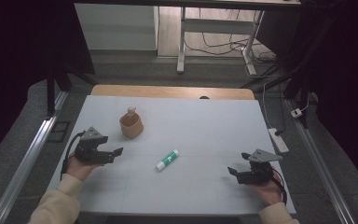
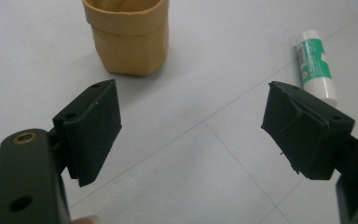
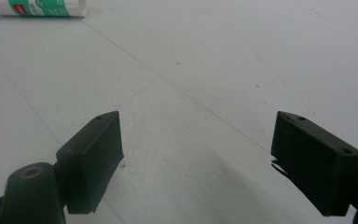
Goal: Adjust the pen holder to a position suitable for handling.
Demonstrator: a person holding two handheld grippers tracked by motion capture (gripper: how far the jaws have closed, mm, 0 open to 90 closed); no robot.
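Both grippers, left [image 1: 116,151] and right [image 1: 233,171], sit empty with jaws apart, glue stick [image 1: 167,159] lying mid-frame on the surface [image 1: 214,126] below-right of the cup [image 1: 131,126]; round stick could roll off under an off-centre pinch.

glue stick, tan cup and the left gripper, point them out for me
glue stick [image 1: 167,159], high view, on the green label at mid-length.
tan cup [image 2: 130,39], left gripper view, on its front wall below the fold.
left gripper [image 2: 191,123], left gripper view, midway between its open jaw tips.
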